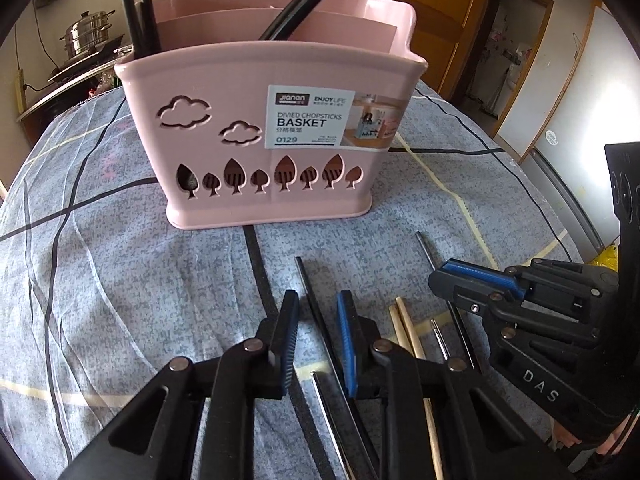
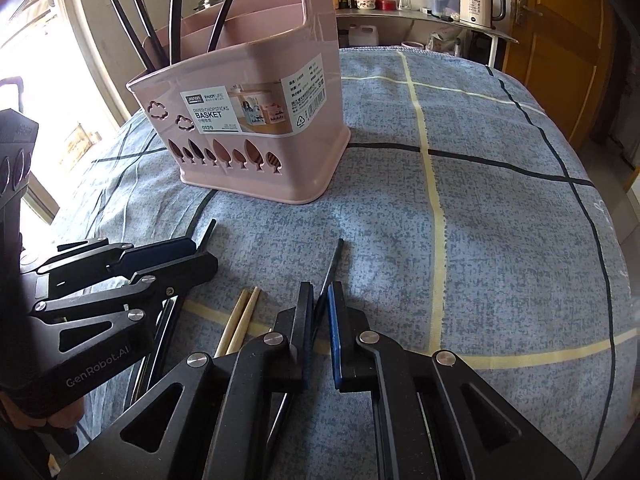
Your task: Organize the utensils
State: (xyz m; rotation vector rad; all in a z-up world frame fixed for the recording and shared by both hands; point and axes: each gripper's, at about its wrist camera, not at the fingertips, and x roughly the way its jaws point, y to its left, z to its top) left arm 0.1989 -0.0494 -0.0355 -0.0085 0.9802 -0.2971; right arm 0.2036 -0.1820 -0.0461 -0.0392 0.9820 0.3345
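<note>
A pink divided chopsticks basket (image 1: 256, 128) (image 2: 256, 120) stands on the blue checked cloth with several black utensils (image 1: 136, 12) upright in it. My left gripper (image 1: 318, 312) is open low over the cloth, its fingers either side of a black chopstick (image 1: 308, 284). My right gripper (image 2: 320, 304) has its fingers close around another black chopstick (image 2: 334, 264) lying on the cloth; it also shows in the left wrist view (image 1: 472, 280). A pair of wooden chopsticks (image 1: 404, 324) (image 2: 242, 316) lies between the two grippers, beside metal ones (image 1: 440, 338).
The cloth-covered table (image 2: 500, 220) stretches wide to the right of the basket. Behind it are a shelf with a kettle (image 2: 478, 2) and jars, a steamer pot (image 1: 86, 34) at the left, and wooden doors (image 2: 560, 40).
</note>
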